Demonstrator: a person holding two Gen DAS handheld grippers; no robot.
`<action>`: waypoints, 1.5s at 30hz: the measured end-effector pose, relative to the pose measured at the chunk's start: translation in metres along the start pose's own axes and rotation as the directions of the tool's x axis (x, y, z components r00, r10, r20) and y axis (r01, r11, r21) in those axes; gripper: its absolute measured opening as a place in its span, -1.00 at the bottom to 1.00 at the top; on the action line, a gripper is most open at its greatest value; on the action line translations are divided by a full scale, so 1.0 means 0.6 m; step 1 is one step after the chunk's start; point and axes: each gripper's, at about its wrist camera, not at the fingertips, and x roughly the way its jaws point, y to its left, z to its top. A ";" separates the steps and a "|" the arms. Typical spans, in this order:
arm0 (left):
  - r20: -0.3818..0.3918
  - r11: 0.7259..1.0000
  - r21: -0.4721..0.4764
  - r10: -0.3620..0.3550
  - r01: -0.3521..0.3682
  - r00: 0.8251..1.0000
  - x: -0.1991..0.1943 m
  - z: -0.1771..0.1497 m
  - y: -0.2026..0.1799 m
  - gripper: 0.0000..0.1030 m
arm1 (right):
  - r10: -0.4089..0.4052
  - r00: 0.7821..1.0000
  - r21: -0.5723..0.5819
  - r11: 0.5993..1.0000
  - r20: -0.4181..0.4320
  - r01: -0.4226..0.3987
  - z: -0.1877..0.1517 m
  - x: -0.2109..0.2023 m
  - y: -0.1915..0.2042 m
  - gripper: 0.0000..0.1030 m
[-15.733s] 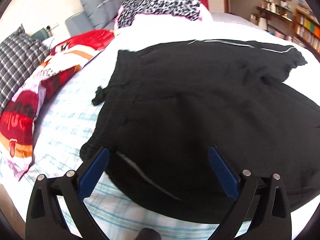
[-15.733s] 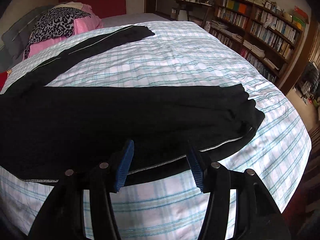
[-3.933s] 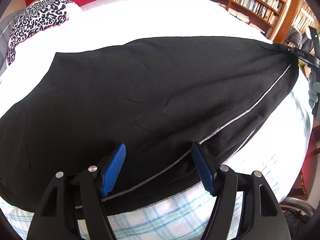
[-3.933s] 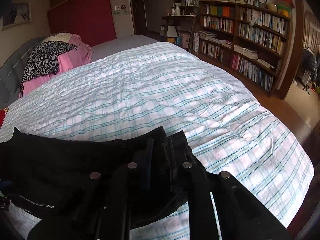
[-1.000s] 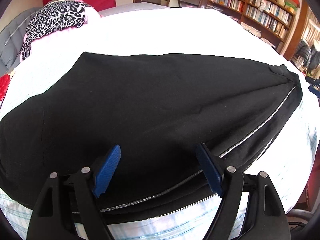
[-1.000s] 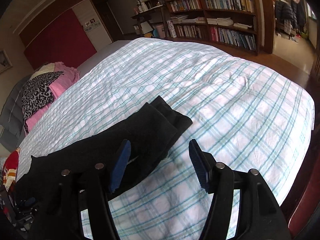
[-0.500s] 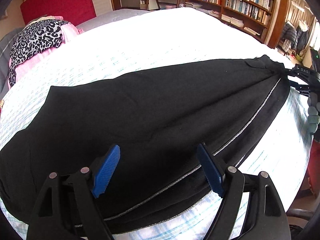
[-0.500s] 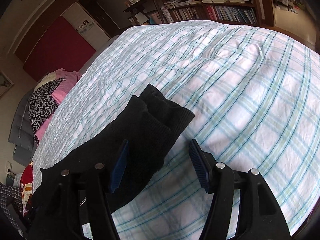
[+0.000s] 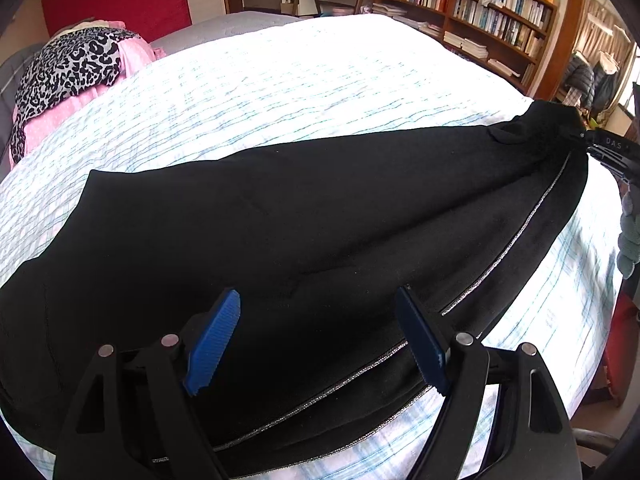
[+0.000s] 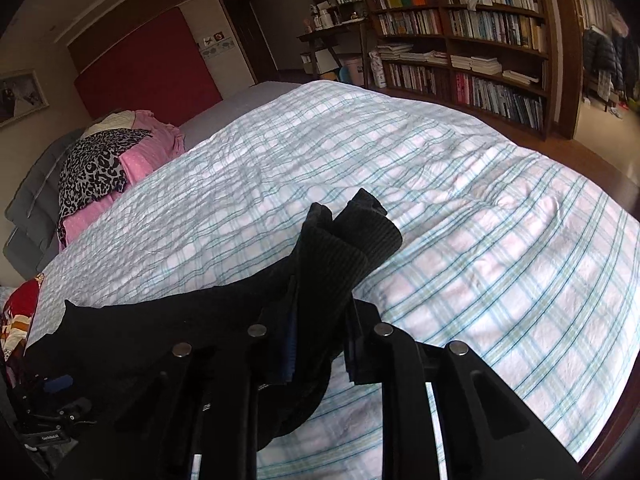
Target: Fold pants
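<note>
Black pants (image 9: 280,232) with a silver side stripe lie folded lengthwise on the plaid bed, legs stacked and tapering to the right. My left gripper (image 9: 320,344) is open, its blue pads just above the near edge of the pants. My right gripper (image 10: 320,344) is shut on the ribbed ankle cuffs (image 10: 352,240), which stick up past the jaws and are lifted off the bed. The right gripper also shows at the far right of the left wrist view (image 9: 608,148), at the cuff end of the pants.
The bed (image 10: 480,240) has a white and teal plaid cover. A leopard-print and pink pile (image 10: 100,168) sits at the head end, with a red printed pillow (image 10: 20,312) at the left. Bookshelves (image 10: 480,40) line the far wall beyond the bed's right edge.
My right gripper has shut on the ankle cuffs and raised them; half a second ago it was open around them. The left gripper stays open over the pants.
</note>
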 end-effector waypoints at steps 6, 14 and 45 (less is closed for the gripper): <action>0.006 0.999 -0.052 0.001 -0.001 1.000 -0.006 -0.011 0.034 0.54 | 0.047 0.996 -0.121 0.992 0.081 -0.037 0.022 -0.050 0.103 -0.65; 0.022 0.991 -0.134 0.015 -0.012 1.000 -0.025 -0.034 0.089 0.54 | 0.161 0.980 -0.251 0.959 0.117 -0.128 0.013 -0.091 0.250 -0.65; 0.056 0.894 -0.441 0.122 -0.085 0.991 -0.135 -0.176 0.329 0.54 | 0.277 0.948 -0.619 0.721 -0.157 -0.313 -0.294 0.013 0.696 -0.65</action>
